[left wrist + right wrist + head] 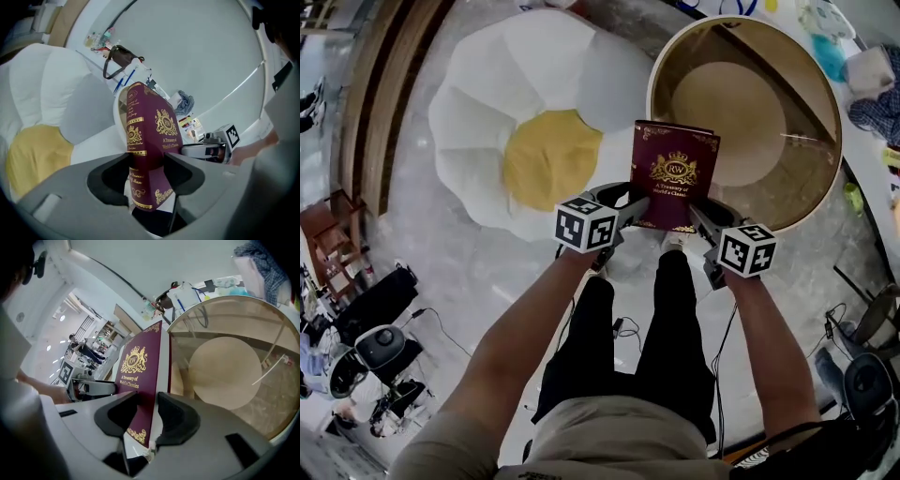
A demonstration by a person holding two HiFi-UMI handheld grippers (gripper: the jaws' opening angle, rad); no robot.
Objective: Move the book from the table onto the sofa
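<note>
1. Book (673, 173): a maroon hardback with gold crest and lettering. It is held off the round surface (769, 178), front cover towards the head camera, and overlaps that surface's near-left rim in the head view.
2. Left tool (630, 206): its jaws are closed on the book's lower spine edge, with the pads pressing both covers in the left gripper view (146, 159).
3. Right tool (698, 220): its jaws are clamped on the opposite lower edge, with the cover between the pads in the right gripper view (147, 401).
4. Sofa (478, 122): white and petal-shaped with a yellow centre. It lies on the floor just left of the book and apart from it.
5. Person's legs (666, 319): in black trousers, below both tools.
</note>
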